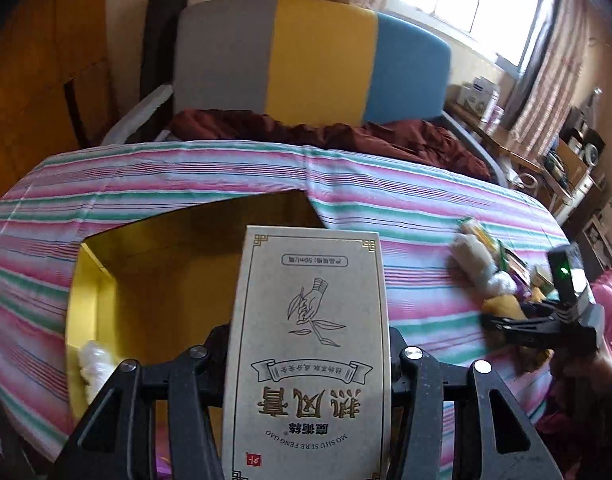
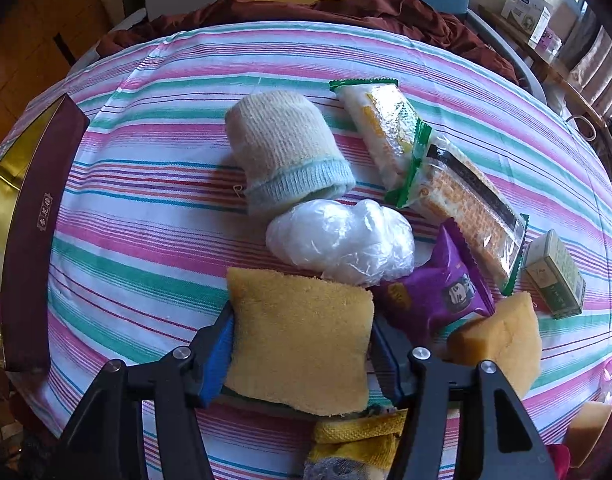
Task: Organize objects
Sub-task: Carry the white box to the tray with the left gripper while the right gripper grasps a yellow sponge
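A: Left wrist view first. What've we got?
B: Our left gripper (image 1: 306, 344) is clamped on a beige carton (image 1: 307, 344) w/ printed characters, held above the open gold-lined box (image 1: 154, 280) on the striped sheet (image 1: 425, 208) (right gripper (image 1: 501, 326) visible at far right)

A: And right wrist view?
B: Our right gripper (image 2: 302, 340) has its fingers (image 2: 218, 344) pressed on a yellow sponge (image 2: 300, 340). Beyond it: plastic bag (image 2: 341, 244), knit sock (image 2: 286, 156), snack packs (image 2: 385, 128), purple packet (image 2: 441, 288), small green box (image 2: 555, 276); second sponge (image 2: 501, 336) just beside
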A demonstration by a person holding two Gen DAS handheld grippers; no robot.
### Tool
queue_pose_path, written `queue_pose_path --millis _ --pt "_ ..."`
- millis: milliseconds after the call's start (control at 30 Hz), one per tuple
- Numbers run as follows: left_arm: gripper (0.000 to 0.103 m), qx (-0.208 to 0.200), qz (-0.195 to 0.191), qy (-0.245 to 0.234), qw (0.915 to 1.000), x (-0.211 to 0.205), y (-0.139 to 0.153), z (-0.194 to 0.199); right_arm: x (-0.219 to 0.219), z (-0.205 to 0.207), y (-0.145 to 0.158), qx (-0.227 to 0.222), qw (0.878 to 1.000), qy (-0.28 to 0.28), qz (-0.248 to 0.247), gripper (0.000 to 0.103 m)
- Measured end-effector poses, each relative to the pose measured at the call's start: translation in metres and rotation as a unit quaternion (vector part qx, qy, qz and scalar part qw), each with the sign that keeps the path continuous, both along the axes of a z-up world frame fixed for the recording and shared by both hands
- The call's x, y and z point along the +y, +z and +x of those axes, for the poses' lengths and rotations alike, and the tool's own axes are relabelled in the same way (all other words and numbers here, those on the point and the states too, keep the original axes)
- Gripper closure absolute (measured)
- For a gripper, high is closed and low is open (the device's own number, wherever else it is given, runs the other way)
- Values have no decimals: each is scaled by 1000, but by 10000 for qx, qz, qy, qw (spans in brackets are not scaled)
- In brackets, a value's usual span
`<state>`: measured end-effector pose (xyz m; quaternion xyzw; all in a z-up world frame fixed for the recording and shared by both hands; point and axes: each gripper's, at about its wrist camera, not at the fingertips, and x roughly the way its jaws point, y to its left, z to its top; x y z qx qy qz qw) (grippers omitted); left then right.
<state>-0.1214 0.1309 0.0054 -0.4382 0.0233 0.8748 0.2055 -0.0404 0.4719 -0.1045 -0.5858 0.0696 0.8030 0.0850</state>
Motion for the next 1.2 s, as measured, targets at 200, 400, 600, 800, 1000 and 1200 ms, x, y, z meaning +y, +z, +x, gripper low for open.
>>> queue_pose_path --millis 200,400,600,800,1000,1200 --pt "51 -420 -63 946 9946 -74 -26 -70 0 1 1 5 10000 -9 55 42" --pt "51 -633 -409 1279 9889 -94 -58 -114 2 2 1 11 10000 -31 26 42" --pt "51 -835 -735 1352 9846 -95 -87 -132 4 2 1 12 10000 -32 27 41" --pt "50 -752 -1001 1280 9838 -87 -98 -132 6 1 1 13 10000 -37 26 41" --pt "49 -670 -893 1346 9846 -91 -87 -125 9 -1 2 20 10000 -63 1 42" --pt "49 -359 -607 1638 9840 -116 -56 -101 6 -2 0 24 10000 -58 32 42"
